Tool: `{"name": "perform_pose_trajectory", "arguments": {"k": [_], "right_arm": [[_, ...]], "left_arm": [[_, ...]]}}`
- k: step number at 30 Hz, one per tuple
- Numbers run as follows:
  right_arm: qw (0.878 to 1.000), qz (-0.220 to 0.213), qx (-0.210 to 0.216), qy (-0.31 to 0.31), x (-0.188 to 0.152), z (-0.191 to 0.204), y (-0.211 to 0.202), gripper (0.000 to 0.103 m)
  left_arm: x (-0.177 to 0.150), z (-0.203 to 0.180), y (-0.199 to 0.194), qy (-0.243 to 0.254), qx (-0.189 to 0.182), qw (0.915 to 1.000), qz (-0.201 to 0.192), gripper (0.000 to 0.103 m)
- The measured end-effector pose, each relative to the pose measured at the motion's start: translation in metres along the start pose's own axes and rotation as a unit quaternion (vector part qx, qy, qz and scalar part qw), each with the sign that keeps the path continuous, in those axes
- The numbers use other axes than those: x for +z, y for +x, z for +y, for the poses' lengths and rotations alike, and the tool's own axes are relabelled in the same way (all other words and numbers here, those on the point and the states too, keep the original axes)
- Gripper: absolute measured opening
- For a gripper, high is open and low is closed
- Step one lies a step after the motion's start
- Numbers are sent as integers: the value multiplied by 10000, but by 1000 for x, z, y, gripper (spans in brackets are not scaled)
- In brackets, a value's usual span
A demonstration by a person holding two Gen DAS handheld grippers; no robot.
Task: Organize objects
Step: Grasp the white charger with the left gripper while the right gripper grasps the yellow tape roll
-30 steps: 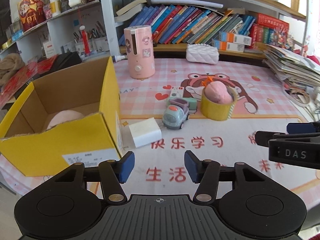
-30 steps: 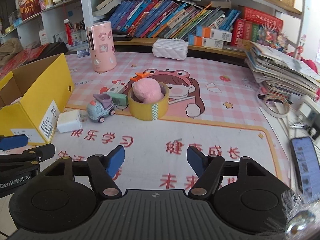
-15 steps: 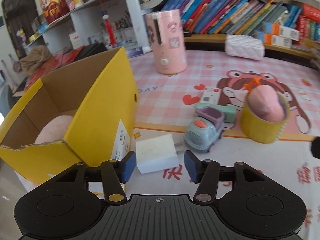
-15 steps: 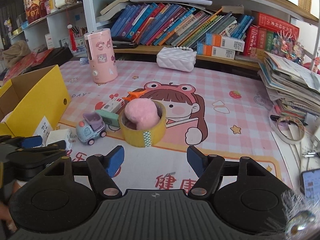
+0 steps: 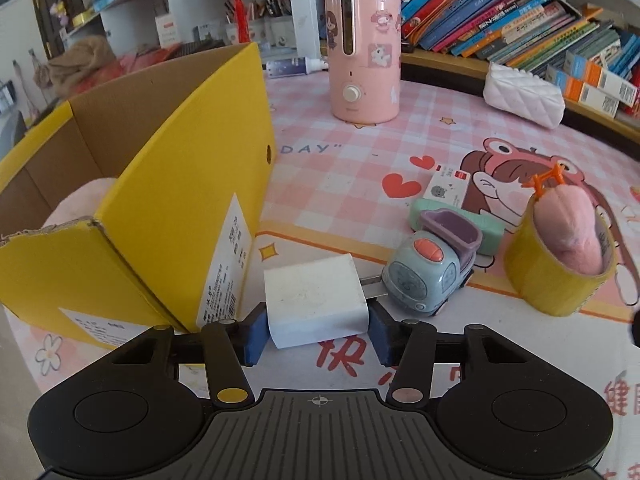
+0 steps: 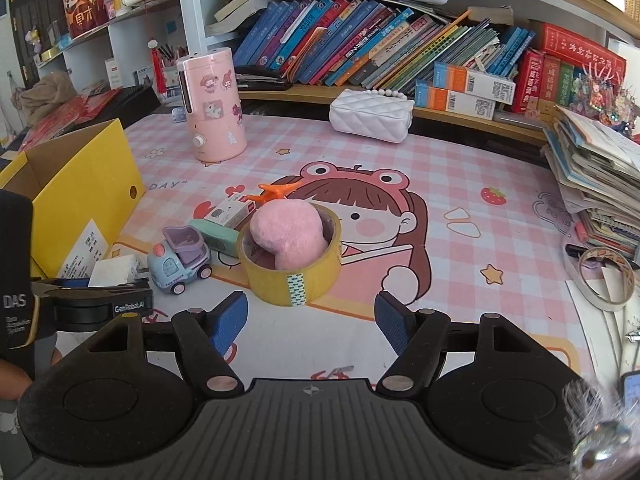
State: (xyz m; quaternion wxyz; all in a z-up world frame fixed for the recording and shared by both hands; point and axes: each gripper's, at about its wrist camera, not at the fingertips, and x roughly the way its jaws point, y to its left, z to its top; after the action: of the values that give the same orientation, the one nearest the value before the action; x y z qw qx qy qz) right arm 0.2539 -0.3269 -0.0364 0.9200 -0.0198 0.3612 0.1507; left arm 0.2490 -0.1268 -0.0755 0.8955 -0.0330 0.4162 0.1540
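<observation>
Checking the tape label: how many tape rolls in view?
2. A yellow tape roll mid-mat with a pink plush inside; a pale tape roll at the mat's right edge by the stacked magazines. More may be hidden.

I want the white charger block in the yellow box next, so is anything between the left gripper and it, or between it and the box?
Nothing blocks the left gripper: its jaws already flank the white charger block. The yellow box stands just left, open-topped; only its near wall must be cleared.
</observation>
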Motion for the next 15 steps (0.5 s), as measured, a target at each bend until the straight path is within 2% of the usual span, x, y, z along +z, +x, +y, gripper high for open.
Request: {"name": "perform_pose_trajectory", "arguments": {"k": [3,4,7,15], "right_arm": [[9999,-55,-33,-87,5,2,11,81],[9999,-55,-44,-126,7,2,16,86],[9997,-24,-36,-249,13,6,36,91],[9957,275,17,-886,27,19,95,93]], "left_arm": [[-3,5,-8,-2,-152,9999,22,49],[-5,7,-12,2,-223,9997,51,49],[-10,15,-21,-17,-408,9991,117,49],[-15,31,-42,-138,-715,9972,162,49]]}}
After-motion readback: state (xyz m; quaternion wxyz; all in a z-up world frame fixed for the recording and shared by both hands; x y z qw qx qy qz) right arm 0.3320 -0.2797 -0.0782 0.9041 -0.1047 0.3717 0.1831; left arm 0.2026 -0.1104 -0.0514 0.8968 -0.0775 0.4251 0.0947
